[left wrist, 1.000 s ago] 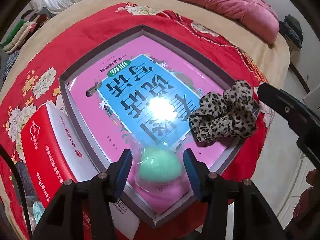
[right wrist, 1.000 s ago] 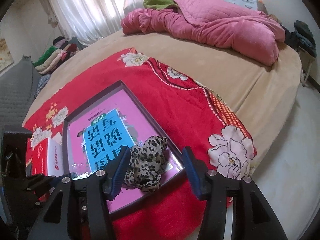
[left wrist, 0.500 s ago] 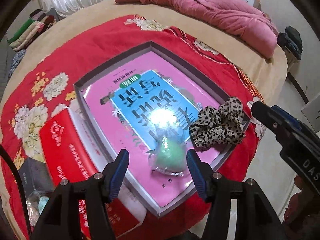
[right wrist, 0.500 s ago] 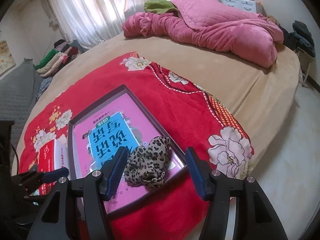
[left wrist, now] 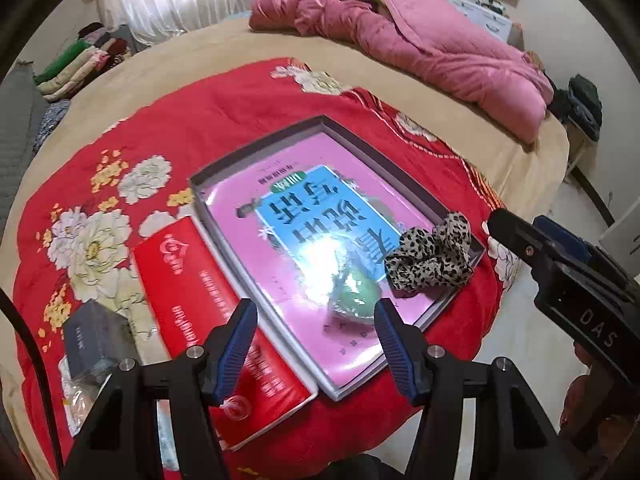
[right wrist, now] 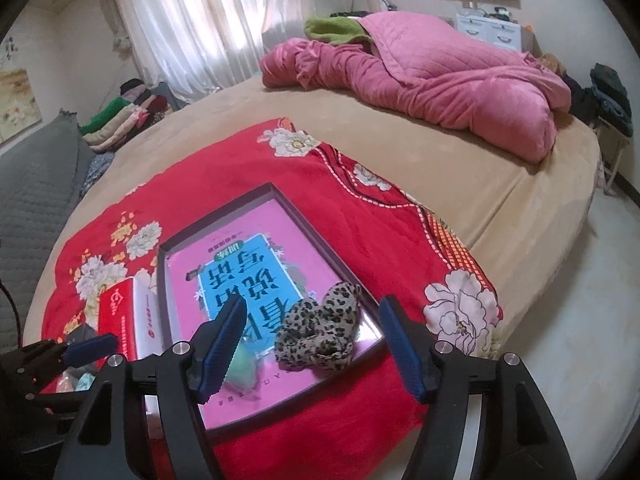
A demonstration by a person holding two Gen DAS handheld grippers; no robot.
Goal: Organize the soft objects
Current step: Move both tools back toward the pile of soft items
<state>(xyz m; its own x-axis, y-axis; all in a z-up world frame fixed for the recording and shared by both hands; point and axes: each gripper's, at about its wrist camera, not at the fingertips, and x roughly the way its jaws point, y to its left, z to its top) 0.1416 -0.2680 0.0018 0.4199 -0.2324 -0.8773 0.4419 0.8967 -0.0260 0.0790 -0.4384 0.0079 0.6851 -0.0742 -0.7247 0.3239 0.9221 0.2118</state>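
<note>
A shallow grey box lined with a pink and blue book cover lies on a red floral blanket. A leopard-print scrunchie sits in its near right corner; it also shows in the right wrist view. A green soft object in clear wrap lies beside it, partly hidden behind a finger in the right wrist view. My left gripper is open and empty, above and short of the green object. My right gripper is open and empty, held back from the scrunchie.
A red and white carton lies against the box's left side. A small dark box and plastic-wrapped items sit at the near left. A pink quilt is piled at the bed's far side. Folded clothes are stacked at left.
My left gripper has let go of the green object in the box and pulled up and back. My right gripper has also drawn back from the scrunchie.
</note>
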